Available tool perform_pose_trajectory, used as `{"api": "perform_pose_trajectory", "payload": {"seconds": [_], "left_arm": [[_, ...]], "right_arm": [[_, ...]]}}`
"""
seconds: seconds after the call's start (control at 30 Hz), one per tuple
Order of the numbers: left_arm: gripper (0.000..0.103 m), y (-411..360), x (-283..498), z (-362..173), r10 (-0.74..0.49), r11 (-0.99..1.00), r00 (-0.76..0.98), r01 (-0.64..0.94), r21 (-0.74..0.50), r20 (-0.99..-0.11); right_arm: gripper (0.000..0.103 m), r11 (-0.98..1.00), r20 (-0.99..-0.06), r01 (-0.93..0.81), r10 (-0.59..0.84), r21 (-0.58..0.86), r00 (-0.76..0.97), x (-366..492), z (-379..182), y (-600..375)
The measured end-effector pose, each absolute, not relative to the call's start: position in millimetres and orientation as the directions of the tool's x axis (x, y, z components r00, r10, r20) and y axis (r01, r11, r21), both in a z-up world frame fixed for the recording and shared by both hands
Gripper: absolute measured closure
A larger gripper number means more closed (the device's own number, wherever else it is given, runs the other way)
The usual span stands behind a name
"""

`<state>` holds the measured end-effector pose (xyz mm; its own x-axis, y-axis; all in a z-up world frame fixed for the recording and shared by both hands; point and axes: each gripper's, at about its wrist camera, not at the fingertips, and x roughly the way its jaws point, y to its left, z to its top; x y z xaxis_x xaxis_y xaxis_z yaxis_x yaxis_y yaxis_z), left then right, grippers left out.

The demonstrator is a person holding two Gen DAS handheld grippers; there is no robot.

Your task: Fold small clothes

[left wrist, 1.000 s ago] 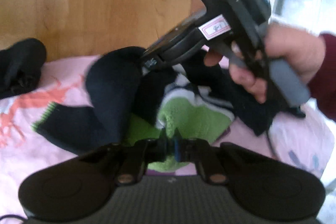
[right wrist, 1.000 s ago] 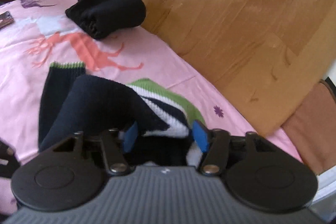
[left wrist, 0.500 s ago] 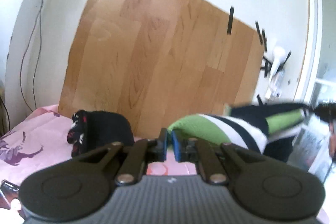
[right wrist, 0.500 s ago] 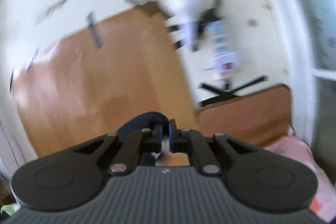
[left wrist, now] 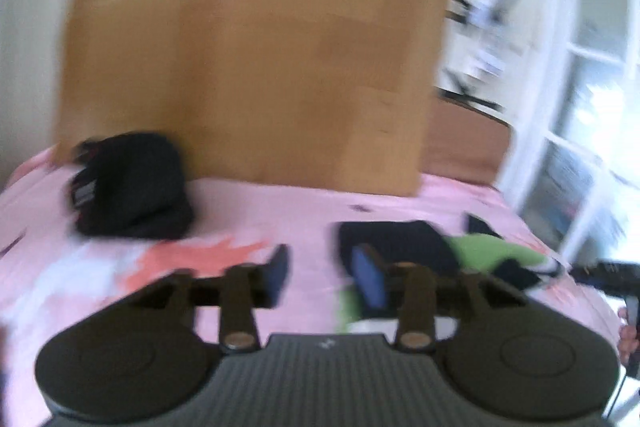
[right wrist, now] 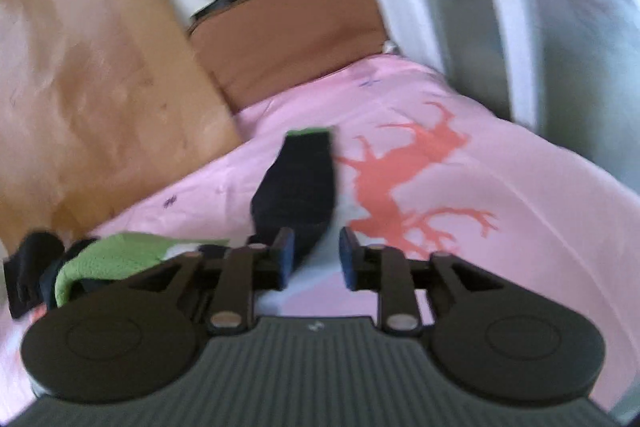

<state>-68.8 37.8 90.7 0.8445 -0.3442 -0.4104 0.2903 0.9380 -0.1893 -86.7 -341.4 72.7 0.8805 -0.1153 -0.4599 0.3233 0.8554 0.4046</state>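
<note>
A: Where is the clothing?

B: A dark sock (right wrist: 298, 187) with a green cuff lies flat on the pink sheet (right wrist: 500, 187), running away from the right gripper (right wrist: 314, 257). Its near end sits just ahead of the left pad. Green and dark clothes (left wrist: 480, 253) lie bunched to the left in that view, and to the right of the left gripper (left wrist: 322, 277) in its own view.

A: State of the right gripper?

B: Jaws opening, a narrow gap, nothing pinched between the pads.

A: And the left gripper?

B: Jaws opening, moderately wide, only sheet between them.

A: Surroundings?

B: A folded black bundle (left wrist: 128, 183) rests far left on the sheet, against a wooden board (left wrist: 256, 47). A red deer print (right wrist: 404, 183) lies right of the sock. A brown cushion (right wrist: 288, 27) stands behind.
</note>
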Motion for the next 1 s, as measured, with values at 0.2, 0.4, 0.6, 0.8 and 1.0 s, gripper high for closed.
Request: {"api": "perform_pose_trajectory", "payload": {"seconds": [0.2,0.4,0.6,0.8,1.0], "left_arm": [[0.023,-51.5,-2.9,71.3,-0.457,0.889,0.709,0.387,-0.246,-0.537],[0.094,-59.8,16.5,43.7,-0.419,0.908,0.685,0.335,-0.253,-0.595],[0.101,44.6,-52.5,81.6,-0.285,0.948,0.86,0.187,-0.259,-0.423],[0.101,156.0,-136.5,83.9,-0.129,0.932,0.904,-0.03,-0.362,-0.407],[0.099,134.4,-135.9,73.0,-0.17,0.938,0.881,0.007,-0.347,-0.441]], "right_arm": [[0.06,0.862,-0.386,0.293,-0.126,0.413,0.914,-95.1,88.4,-344.5],[0.058,0.892,-0.346,0.216,-0.072,0.397,0.935,-93.2,93.3,-335.5],[0.057,0.957,-0.338,0.067,0.034,0.281,0.94,-66.8,102.1,-299.1],[0.053,0.969,-0.32,-0.104,0.174,0.224,0.931,-36.2,115.9,-266.8],[0.052,0.931,-0.381,-0.325,0.363,0.163,0.85,-7.4,129.5,-213.2]]}}
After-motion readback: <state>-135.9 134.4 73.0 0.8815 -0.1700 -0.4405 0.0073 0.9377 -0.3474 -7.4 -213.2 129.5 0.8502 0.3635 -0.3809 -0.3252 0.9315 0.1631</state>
